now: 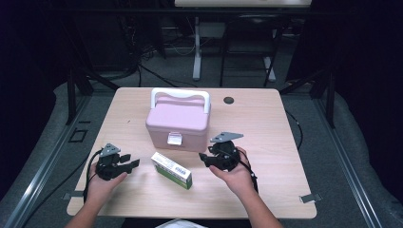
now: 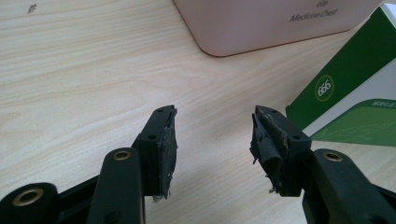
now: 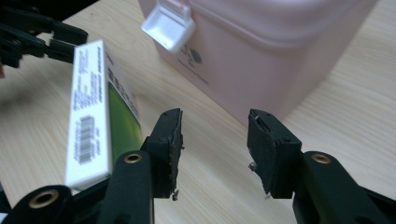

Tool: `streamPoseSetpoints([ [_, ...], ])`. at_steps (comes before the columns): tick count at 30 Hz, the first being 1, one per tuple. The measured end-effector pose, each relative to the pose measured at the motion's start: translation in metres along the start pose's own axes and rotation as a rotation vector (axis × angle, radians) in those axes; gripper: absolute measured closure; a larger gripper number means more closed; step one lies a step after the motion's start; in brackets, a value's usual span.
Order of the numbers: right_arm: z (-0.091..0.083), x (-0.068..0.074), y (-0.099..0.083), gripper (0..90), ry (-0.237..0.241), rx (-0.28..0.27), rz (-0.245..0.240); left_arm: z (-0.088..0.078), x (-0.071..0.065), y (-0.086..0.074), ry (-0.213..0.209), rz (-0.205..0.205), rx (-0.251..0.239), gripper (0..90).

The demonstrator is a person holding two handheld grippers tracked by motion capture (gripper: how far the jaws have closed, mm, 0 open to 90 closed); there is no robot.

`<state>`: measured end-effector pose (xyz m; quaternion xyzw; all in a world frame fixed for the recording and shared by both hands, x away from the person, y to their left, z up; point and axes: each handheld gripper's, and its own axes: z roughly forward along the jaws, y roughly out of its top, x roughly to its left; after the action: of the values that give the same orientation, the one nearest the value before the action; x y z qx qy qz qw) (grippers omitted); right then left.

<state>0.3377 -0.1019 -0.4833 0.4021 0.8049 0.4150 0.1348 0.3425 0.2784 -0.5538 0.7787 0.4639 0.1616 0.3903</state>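
Writing "Medicine Chest" on pink chest (image 2: 261,23), "666" on green-white box (image 2: 348,88), left gripper (image 2: 212,140) and right gripper (image 3: 215,149) wide, empty

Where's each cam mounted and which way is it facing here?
High view: above the person's side, looking forward and down at the table; both hands, left gripper, right gripper.
Left gripper view: along its open jaws toward the green box.
Right gripper view: along its open jaws toward the pink case.
All share box and case.

Glossy pink plastic chest (image 1: 178,122), printed cardboard box (image 1: 172,170), matt wood-grain table (image 1: 266,190).
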Motion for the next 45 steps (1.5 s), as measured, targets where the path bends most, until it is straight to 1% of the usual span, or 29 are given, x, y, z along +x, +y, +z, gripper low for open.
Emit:
streamPoseSetpoints([
  [1, 0.000, 0.000, 0.000, 54.5, 0.000, 0.000, 0.000, 0.000, 0.000, 0.000, 0.000, 0.000, 0.000, 49.7],
  [2, 0.004, 0.005, 0.007, 54.5, 0.014, 0.001, -0.012, 0.001, -0.001, 0.000, 0.000, -0.003, -0.005, 49.7],
  [3, 0.004, 0.005, 0.007, 54.5, 0.014, 0.001, -0.012, 0.001, -0.001, 0.000, -0.002, 0.001, -0.004, 49.7],
  [4, 0.007, 0.007, 0.010, 54.5, 0.023, 0.003, -0.024, 0.000, 0.000, -0.001, -0.007, 0.008, 0.003, 49.7],
  [7, 0.013, 0.014, 0.017, 54.4, 0.045, 0.016, -0.053, -0.002, 0.000, -0.002, -0.006, 0.008, 0.005, 49.7],
  [10, 0.017, 0.023, 0.022, 54.2, 0.078, 0.019, -0.052, -0.004, 0.001, -0.004, 0.001, 0.001, -0.002, 49.7],
  [11, 0.019, 0.026, 0.023, 53.8, 0.086, 0.020, -0.064, -0.005, 0.001, -0.005, 0.006, -0.003, -0.007, 49.7],
  [12, 0.020, 0.032, 0.024, 53.4, 0.099, 0.025, -0.085, -0.006, 0.002, -0.005, 0.007, 0.002, -0.004, 49.7],
  [13, 0.020, 0.032, 0.024, 53.4, 0.099, 0.025, -0.085, -0.007, 0.001, -0.007, 0.013, -0.005, -0.009, 49.7],
  [15, 0.024, 0.038, 0.025, 53.2, 0.124, 0.034, -0.096, -0.010, 0.002, -0.008, 0.015, -0.007, -0.004, 49.7],
  [16, 0.024, 0.038, 0.025, 53.2, 0.124, 0.034, -0.096, -0.011, 0.003, -0.009, 0.020, -0.010, -0.002, 49.7],
  [18, 0.027, 0.041, 0.026, 53.1, 0.140, 0.040, -0.105, -0.013, 0.004, -0.011, 0.025, -0.014, -0.007, 49.7],
  [19, 0.029, 0.043, 0.026, 53.1, 0.151, 0.041, -0.110, -0.015, 0.005, -0.012, 0.030, -0.017, -0.010, 49.7],
  [20, 0.033, 0.047, 0.027, 53.1, 0.168, 0.050, -0.128, -0.016, 0.005, -0.013, 0.034, -0.021, -0.012, 49.7],
  [22, 0.039, 0.051, 0.027, 53.1, 0.186, 0.056, -0.137, -0.019, 0.006, -0.016, 0.044, -0.030, -0.016, 49.7],
  [23, 0.039, 0.051, 0.027, 53.1, 0.186, 0.056, -0.137, -0.021, 0.007, -0.017, 0.045, -0.031, -0.009, 49.7],
  [25, 0.044, 0.055, 0.028, 53.1, 0.201, 0.063, -0.143, -0.024, 0.008, -0.020, 0.055, -0.036, -0.005, 49.7],
  [26, 0.046, 0.057, 0.028, 53.2, 0.207, 0.069, -0.146, -0.025, 0.008, -0.021, 0.060, -0.042, -0.015, 49.7],
  [27, 0.048, 0.059, 0.028, 53.2, 0.216, 0.072, -0.153, -0.028, 0.009, -0.023, 0.064, -0.043, -0.014, 49.7],
  [28, 0.052, 0.063, 0.028, 54.0, 0.226, 0.085, -0.163, -0.030, 0.010, -0.025, 0.072, -0.052, -0.023, 49.7],
  [29, 0.052, 0.063, 0.028, 54.0, 0.226, 0.085, -0.163, -0.030, 0.010, -0.025, 0.072, -0.052, -0.023, 49.7],
  [30, 0.055, 0.066, 0.028, 55.0, 0.228, 0.095, -0.178, -0.033, 0.011, -0.026, 0.079, -0.058, -0.021, 49.7],
  [31, 0.057, 0.067, 0.028, 55.5, 0.227, 0.098, -0.181, -0.033, 0.011, -0.026, 0.079, -0.058, -0.021, 49.7],
  [33, 0.059, 0.068, 0.028, 55.8, 0.225, 0.106, -0.183, -0.033, 0.011, -0.027, 0.086, -0.066, -0.032, 49.7],
  [37, 0.066, 0.068, 0.025, 57.7, 0.219, 0.132, -0.183, -0.034, 0.012, -0.028, 0.090, -0.070, -0.027, 49.7],
  [38, 0.068, 0.068, 0.024, 58.4, 0.225, 0.137, -0.184, -0.034, 0.012, -0.028, 0.090, -0.070, -0.027, 49.7],
  [45, 0.071, 0.070, 0.023, 59.7, 0.221, 0.154, -0.197, -0.029, 0.013, -0.026, 0.079, -0.079, -0.029, 49.7],
])
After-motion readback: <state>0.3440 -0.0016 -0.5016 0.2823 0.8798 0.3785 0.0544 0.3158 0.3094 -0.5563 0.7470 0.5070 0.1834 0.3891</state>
